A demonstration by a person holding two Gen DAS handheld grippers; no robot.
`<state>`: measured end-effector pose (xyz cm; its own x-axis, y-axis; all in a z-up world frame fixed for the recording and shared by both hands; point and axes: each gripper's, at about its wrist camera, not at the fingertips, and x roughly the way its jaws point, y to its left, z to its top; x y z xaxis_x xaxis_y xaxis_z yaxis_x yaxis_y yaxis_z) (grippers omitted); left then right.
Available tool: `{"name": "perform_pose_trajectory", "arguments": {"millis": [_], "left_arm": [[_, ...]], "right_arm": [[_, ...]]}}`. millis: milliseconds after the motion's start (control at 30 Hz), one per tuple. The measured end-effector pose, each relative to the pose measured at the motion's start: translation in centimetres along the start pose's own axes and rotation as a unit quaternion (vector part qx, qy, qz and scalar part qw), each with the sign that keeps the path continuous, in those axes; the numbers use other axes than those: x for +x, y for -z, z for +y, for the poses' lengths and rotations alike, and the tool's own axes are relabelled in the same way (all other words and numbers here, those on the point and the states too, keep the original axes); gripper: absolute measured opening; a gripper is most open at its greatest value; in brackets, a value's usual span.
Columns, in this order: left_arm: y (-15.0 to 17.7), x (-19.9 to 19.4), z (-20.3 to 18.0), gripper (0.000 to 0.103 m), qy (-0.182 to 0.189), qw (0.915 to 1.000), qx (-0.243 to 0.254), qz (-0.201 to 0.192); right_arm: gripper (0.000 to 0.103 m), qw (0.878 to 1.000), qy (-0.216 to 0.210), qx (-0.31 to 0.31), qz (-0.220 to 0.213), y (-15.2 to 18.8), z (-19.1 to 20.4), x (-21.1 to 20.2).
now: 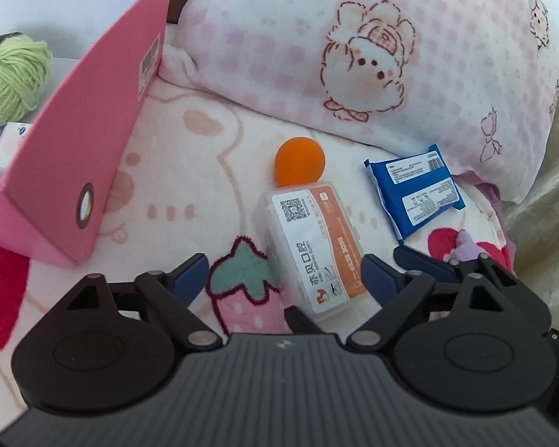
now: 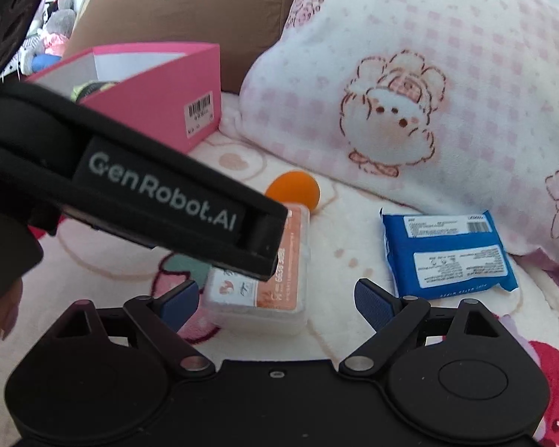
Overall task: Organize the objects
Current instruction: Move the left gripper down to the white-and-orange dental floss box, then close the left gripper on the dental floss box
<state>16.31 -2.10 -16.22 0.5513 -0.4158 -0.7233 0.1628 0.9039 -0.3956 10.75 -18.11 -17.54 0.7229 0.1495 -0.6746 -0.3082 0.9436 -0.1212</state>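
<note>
Clear plastic floss box is lying on the bed right between my left gripper's spread, empty jaws, long axis pointing away. From the right wrist, my right gripper is hanging spread, floss box left of centre; left is nearer

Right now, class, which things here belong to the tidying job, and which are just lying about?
Job:
- pink box
- green yarn
- clear floss case
- orange ball
- blue wipes packet
- left tool, open
- right tool, open

Lying about:
- bunny pillow
- strawberry blanket
- brown cushion
</note>
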Motion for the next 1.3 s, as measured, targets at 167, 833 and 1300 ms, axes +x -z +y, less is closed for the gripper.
{"name": "perform_pose_trajectory", "arguments": {"millis": [167, 833, 1300], "left_arm": [[0.1, 0.5, -0.2, 0.059, 0.021, 0.9998, 0.005, -0.003], [2.4, -0.9, 1.4, 0.045, 0.06, 0.9929, -0.081, 0.064], [1.6, -1.8, 2.3, 0.048, 0.002, 0.9976, -0.049, 0.05]], "right_arm": [[0.083, 1.0, -0.021, 0.01, 0.013, 0.3, -0.1, 0.9], [0.066, 0.992, -0.047, -0.118, 0.02, 1.8, 2.9, -1.0], [0.074, 0.988, 0.013, -0.147, 0.043, 2.4, 2.1, -0.7]]}}
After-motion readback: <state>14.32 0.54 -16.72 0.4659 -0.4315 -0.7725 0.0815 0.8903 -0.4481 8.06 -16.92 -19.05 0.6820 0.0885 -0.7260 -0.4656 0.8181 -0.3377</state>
